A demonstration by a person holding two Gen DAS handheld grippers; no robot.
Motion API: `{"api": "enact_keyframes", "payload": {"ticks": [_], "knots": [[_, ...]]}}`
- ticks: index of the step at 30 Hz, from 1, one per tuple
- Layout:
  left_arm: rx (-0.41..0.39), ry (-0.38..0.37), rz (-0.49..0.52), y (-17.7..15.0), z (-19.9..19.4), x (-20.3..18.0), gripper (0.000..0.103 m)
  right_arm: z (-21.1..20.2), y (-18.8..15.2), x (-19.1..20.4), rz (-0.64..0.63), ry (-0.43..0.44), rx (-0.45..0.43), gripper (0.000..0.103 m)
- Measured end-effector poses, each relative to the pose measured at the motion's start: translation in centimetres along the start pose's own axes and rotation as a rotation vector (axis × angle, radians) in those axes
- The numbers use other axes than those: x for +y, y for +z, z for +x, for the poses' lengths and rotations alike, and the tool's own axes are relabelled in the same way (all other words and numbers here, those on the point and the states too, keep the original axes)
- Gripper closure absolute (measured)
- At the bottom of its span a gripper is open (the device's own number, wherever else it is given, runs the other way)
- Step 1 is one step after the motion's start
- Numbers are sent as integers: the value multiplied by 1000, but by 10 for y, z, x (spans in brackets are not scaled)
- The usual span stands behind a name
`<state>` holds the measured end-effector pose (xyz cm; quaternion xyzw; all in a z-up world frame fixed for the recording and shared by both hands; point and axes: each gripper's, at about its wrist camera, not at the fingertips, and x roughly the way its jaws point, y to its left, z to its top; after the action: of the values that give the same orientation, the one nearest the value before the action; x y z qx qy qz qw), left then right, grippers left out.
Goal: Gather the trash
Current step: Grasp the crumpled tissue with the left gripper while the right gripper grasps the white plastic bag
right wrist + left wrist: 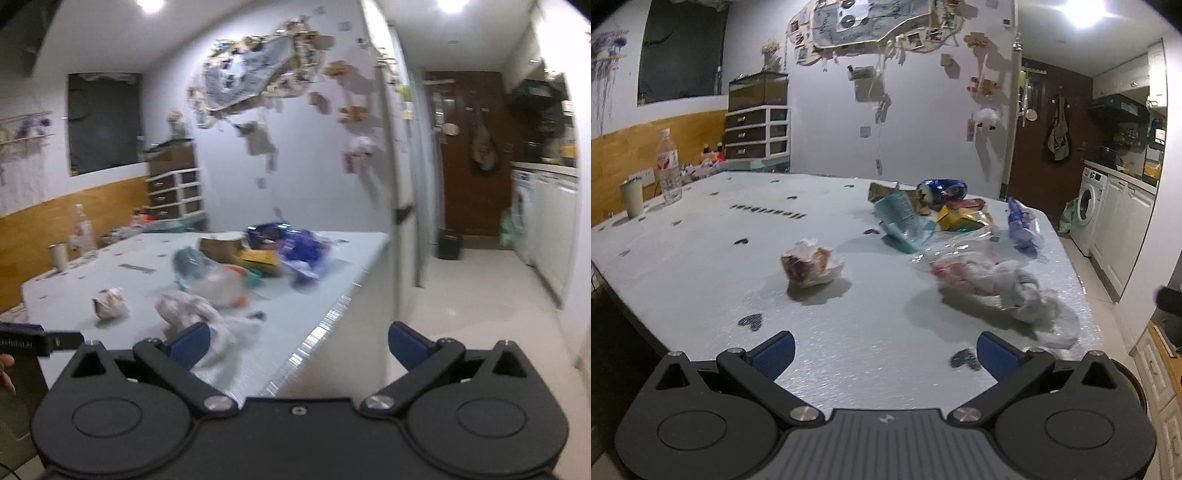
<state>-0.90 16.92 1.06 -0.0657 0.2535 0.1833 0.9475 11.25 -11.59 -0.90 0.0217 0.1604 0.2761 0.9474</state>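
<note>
Trash lies on a white table (701,258). A crumpled paper wad (810,266) sits mid-table, and a crumpled clear and white plastic bag (997,286) lies to its right. Further back is a heap: a teal wrapper (899,218), a yellow box (956,218), a blue can (942,190) and a purple wrapper (1021,225). My left gripper (886,350) hangs open over the table's near edge, short of the wad. My right gripper (299,345) is open beside the table's right corner, with the plastic bag (207,314) just ahead of its left finger. The right wrist view is blurred.
A water bottle (668,166) and a white cup (631,197) stand at the table's far left. A drawer unit (757,131) stands against the back wall. A small dark bin (450,243) sits on the floor by a brown door; a washing machine (1087,206) is at the right.
</note>
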Motion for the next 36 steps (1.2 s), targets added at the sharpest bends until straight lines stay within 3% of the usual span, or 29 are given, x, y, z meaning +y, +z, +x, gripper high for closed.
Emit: {"api": "enact_keyframes", "payload": {"ticks": [9,14,18,21,24,27,30,33,36], "knots": [[69,104,-61,-7,12,41,0,96,23,42,-130,278,109,0],[126,161,-102,-8,25,67,0,140,24,55,-171,358,172,1],[139,197,-103,-3,34,82,0,156,23,59,-162,414,212,11],[138,174,-114,4,44,91,0,170,18,61,-134,473,263,24],[121,108,-115,14,55,96,0,178,12,65,-122,473,306,33],[102,57,-39,26,70,92,0,179,4,71,-116,459,323,36],[85,24,23,38,85,84,0,173,-3,75,-100,404,321,37],[69,-15,35,48,103,80,0,168,-4,75,-56,375,323,51],[52,-30,51,55,119,77,1,163,-4,74,-3,360,338,53]]}}
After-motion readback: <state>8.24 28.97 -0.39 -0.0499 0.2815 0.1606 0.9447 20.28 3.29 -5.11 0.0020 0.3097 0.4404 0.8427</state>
